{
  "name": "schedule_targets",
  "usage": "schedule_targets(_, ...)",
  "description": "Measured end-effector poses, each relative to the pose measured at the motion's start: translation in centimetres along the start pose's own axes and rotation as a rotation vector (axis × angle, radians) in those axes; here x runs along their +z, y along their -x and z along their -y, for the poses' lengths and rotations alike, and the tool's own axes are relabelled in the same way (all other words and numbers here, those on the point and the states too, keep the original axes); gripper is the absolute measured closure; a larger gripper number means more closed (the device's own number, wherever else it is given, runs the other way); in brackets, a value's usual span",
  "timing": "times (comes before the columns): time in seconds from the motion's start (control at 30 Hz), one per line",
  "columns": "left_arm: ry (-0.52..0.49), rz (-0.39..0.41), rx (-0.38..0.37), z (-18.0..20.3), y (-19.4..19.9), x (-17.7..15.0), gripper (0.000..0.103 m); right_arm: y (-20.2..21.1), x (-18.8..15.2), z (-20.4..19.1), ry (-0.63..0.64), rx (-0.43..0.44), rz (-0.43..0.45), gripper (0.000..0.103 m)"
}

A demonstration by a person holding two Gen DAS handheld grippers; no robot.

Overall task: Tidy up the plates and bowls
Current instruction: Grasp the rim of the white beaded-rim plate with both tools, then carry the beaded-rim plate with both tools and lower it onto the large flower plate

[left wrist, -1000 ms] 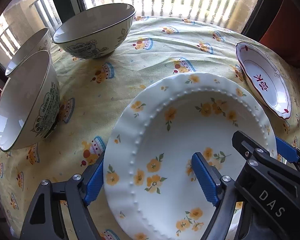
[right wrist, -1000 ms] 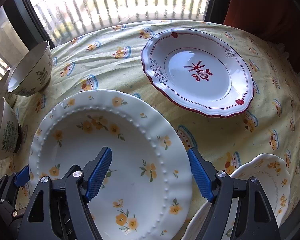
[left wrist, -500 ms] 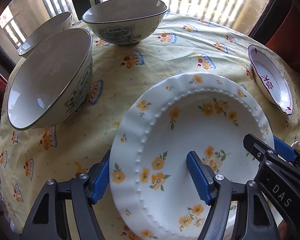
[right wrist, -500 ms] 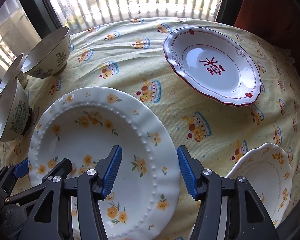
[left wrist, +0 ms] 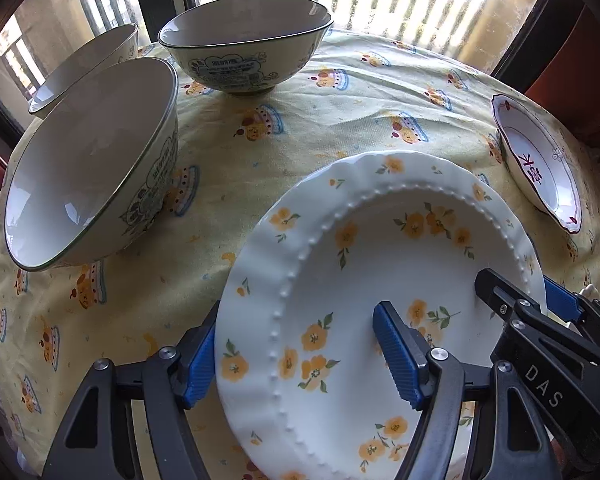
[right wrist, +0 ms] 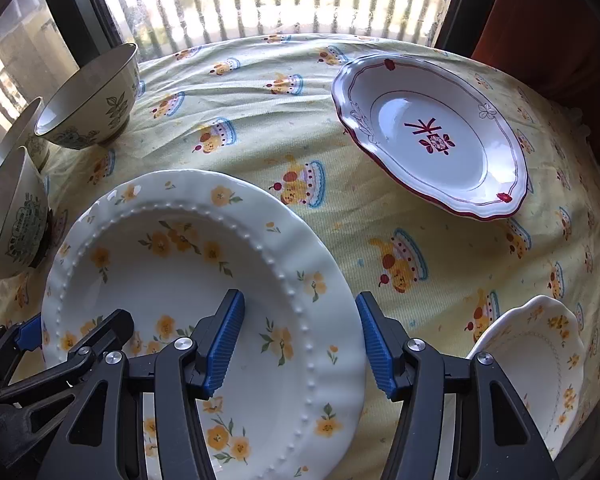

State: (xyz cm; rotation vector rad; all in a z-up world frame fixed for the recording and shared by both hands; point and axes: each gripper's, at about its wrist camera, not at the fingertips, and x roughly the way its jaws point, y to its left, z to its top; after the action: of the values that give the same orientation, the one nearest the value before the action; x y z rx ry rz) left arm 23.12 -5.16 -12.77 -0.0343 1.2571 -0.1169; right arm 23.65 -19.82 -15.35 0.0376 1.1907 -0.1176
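Note:
A large white plate with yellow flowers (left wrist: 380,264) (right wrist: 188,264) lies near the front of the table. My left gripper (left wrist: 296,354) straddles its left rim, one pad outside and one over the plate, jaws open. My right gripper (right wrist: 300,340) straddles its right rim the same way, open. Three cream bowls with green print stand at the left: a near one (left wrist: 96,168) (right wrist: 12,220), a far one (left wrist: 244,56) (right wrist: 88,100), and one behind (left wrist: 84,64) (right wrist: 14,136). A red-rimmed plate (left wrist: 540,164) (right wrist: 432,136) lies at the right.
A smaller yellow-flowered plate (right wrist: 536,364) sits at the front right table edge. The round table has a yellow printed cloth (right wrist: 284,104). A window with bars runs behind it, and a red curtain hangs at the far right.
Both grippers have narrowed around the big plate's rims. The left view has swung so the bowls look nearer and larger. The plate has shifted a little to the right in it.

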Motion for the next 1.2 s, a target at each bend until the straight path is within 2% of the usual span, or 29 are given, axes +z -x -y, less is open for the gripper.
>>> schedule_targets(0.5,0.026,-0.016,-0.004,0.1,0.7,-1.9,0.030,0.7,-1.0,0.0,0.001,0.003,-0.027,0.042)
schedule_targets(0.73,0.007,0.011,-0.001,1.6,1.7,-2.7,0.029,1.9,-1.6,1.1,-0.016,0.006,-0.009,0.041)
schedule_targets(0.97,0.031,0.041,-0.010,3.3,2.8,-3.2,0.028,3.2,-2.0,2.7,-0.018,0.023,0.032,0.042)
schedule_targets(1.2,0.078,0.068,0.020,5.6,4.2,-3.8,0.028,4.5,-2.3,4.8,0.001,0.039,0.048,0.042)
